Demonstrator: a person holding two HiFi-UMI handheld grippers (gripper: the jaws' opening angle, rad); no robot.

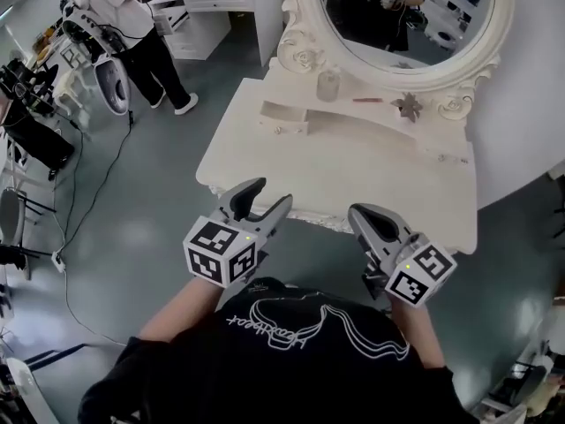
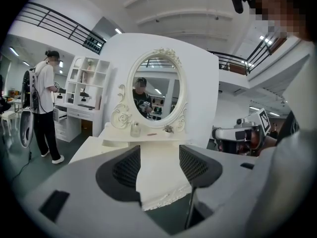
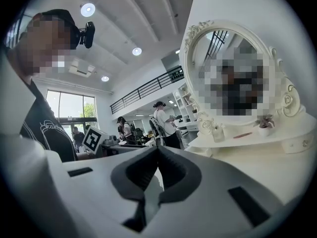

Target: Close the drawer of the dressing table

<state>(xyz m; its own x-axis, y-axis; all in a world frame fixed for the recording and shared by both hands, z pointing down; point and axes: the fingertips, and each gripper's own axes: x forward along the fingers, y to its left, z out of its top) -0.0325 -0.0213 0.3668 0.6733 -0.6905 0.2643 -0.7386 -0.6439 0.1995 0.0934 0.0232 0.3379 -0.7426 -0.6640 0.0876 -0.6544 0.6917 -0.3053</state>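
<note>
The white dressing table (image 1: 353,162) with its oval mirror (image 1: 402,16) stands in front of me. A small drawer (image 1: 284,117) at the left end of its raised shelf sticks out, pulled forward. My left gripper (image 1: 269,197) hovers over the table's front edge, open and holding nothing; in its own view the jaws (image 2: 159,162) frame the tabletop (image 2: 158,180). To the right, my right gripper (image 1: 360,212) is held at the same front edge, shut and empty. In the right gripper view the pads (image 3: 157,155) meet. Both grippers are well short of the drawer.
On the shelf stand a glass bottle (image 1: 328,85), a small plant (image 1: 409,106) and a thin pink stick (image 1: 368,100). A person (image 1: 132,34) stands at the back left by a white desk (image 1: 221,7). Chairs and cables (image 1: 71,193) crowd the floor at the left.
</note>
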